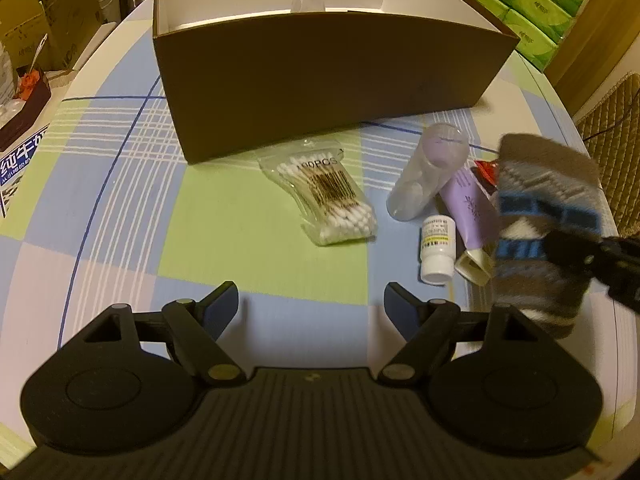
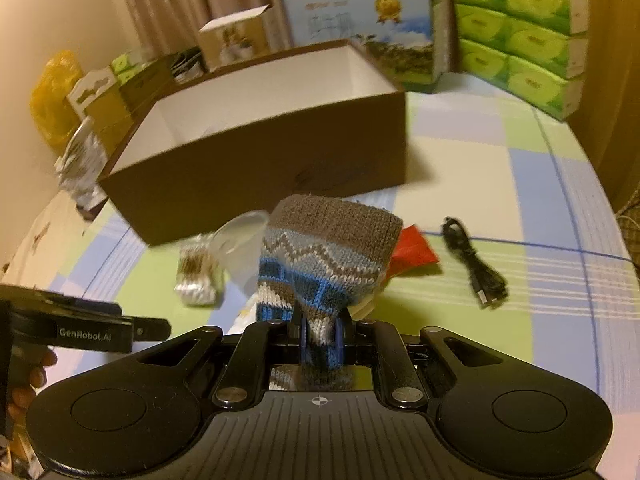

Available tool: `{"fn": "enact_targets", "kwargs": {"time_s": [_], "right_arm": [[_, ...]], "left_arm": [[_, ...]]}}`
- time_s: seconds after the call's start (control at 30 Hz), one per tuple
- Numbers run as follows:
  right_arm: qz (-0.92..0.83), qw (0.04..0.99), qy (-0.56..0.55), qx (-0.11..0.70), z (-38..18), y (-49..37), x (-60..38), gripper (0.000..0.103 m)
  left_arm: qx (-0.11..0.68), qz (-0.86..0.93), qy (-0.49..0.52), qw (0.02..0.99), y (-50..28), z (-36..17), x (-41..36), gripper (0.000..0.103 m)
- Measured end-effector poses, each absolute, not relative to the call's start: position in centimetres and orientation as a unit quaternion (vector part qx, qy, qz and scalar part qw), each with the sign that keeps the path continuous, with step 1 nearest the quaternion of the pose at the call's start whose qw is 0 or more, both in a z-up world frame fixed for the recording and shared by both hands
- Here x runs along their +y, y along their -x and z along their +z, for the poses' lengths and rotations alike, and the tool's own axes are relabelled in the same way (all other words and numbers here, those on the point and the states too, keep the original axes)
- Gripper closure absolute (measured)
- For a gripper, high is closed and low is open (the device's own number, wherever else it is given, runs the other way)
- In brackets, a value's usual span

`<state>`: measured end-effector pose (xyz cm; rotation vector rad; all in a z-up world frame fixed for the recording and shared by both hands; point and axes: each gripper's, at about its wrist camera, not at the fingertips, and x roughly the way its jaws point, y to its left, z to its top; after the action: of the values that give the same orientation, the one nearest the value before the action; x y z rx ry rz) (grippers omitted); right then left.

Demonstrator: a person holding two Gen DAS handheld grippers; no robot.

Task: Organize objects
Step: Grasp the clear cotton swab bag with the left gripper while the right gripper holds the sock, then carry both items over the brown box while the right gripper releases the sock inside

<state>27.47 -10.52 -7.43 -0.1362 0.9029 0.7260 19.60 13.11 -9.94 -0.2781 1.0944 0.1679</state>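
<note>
My right gripper (image 2: pixel 320 336) is shut on a knitted grey, blue and white sock (image 2: pixel 320 256) and holds it above the table; the sock also shows at the right of the left wrist view (image 1: pixel 540 224). My left gripper (image 1: pixel 308 304) is open and empty above the checked tablecloth. An open brown box (image 1: pixel 320 80) with a white inside stands behind; it also shows in the right wrist view (image 2: pixel 256 152). In front of it lie a bag of cotton swabs (image 1: pixel 324 200), a clear tube (image 1: pixel 428 172), a purple tube (image 1: pixel 468 212) and a small white bottle (image 1: pixel 436 248).
A black cable (image 2: pixel 476 264) and a red packet (image 2: pixel 416 252) lie right of the sock. Green tissue packs (image 2: pixel 520 36) and cartons (image 2: pixel 360 28) stand at the back. More boxes crowd the left edge (image 1: pixel 24 80). The left gripper's body (image 2: pixel 92 332) is at the lower left.
</note>
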Motion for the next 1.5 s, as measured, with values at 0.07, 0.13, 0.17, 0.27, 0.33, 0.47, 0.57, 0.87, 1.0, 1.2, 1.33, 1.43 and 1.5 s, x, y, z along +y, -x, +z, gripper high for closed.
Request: {"fn": "enact_targets", "kwargs": {"time_s": [0.07, 0.13, 0.17, 0.27, 0.33, 0.47, 0.57, 0.87, 1.0, 1.2, 1.33, 1.43, 1.5], "right_arm": [[0.334, 0.839, 0.057, 0.427, -7.1, -28.1, -10.9, 0.093], [0.326, 0.843, 0.048, 0.426, -6.8, -28.7, -11.3, 0.093], [0.323, 0.844, 0.044, 0.426, -6.7, -28.9, -11.6, 0.093], [0.313, 0.849, 0.033, 0.425, -6.4, -29.8, -12.2, 0.093], [0.308, 0.85, 0.028, 0.426, -6.2, -30.2, -12.5, 0.093], [0.297, 0.853, 0.021, 0.429, -6.1, -30.9, -13.1, 0.093], [0.291, 0.853, 0.016, 0.432, -6.1, -31.2, -13.5, 0.093], [0.291, 0.851, 0.011, 0.436, -6.1, -31.8, -13.7, 0.093], [0.296, 0.849, 0.012, 0.437, -6.1, -31.7, -13.5, 0.093], [0.308, 0.846, 0.013, 0.434, -6.0, -31.5, -13.3, 0.093], [0.314, 0.846, 0.012, 0.432, -5.9, -31.3, -13.2, 0.093], [0.319, 0.845, 0.013, 0.428, -5.6, -31.1, -13.2, 0.093], [0.323, 0.846, 0.012, 0.424, -5.3, -31.0, -13.2, 0.093]], "left_arm": [[0.514, 0.08, 0.133, 0.843, -20.0, -9.9, 13.2, 0.029], [0.509, 0.08, 0.136, 0.846, -20.5, -9.9, 13.4, 0.032], [0.504, 0.08, 0.138, 0.849, -20.8, -9.8, 13.5, 0.033], [0.493, 0.08, 0.143, 0.854, -22.0, -9.8, 13.7, 0.036], [0.486, 0.078, 0.143, 0.859, -22.8, -9.7, 13.9, 0.037], [0.478, 0.079, 0.137, 0.864, -24.8, -10.0, 14.1, 0.037], [0.483, 0.082, 0.129, 0.862, -26.1, -10.7, 14.3, 0.038], [0.505, 0.08, 0.115, 0.852, -28.3, -12.7, 14.2, 0.049], [0.505, 0.076, 0.103, 0.853, -27.9, -12.9, 14.0, 0.07], [0.507, 0.073, 0.113, 0.851, -26.3, -12.7, 14.6, 0.083], [0.509, 0.079, 0.115, 0.85, -24.7, -12.5, 14.8, 0.083], [0.51, 0.085, 0.118, 0.848, -23.3, -12.2, 15.0, 0.084], [0.508, 0.09, 0.123, 0.848, -22.4, -11.9, 15.2, 0.084]]}}
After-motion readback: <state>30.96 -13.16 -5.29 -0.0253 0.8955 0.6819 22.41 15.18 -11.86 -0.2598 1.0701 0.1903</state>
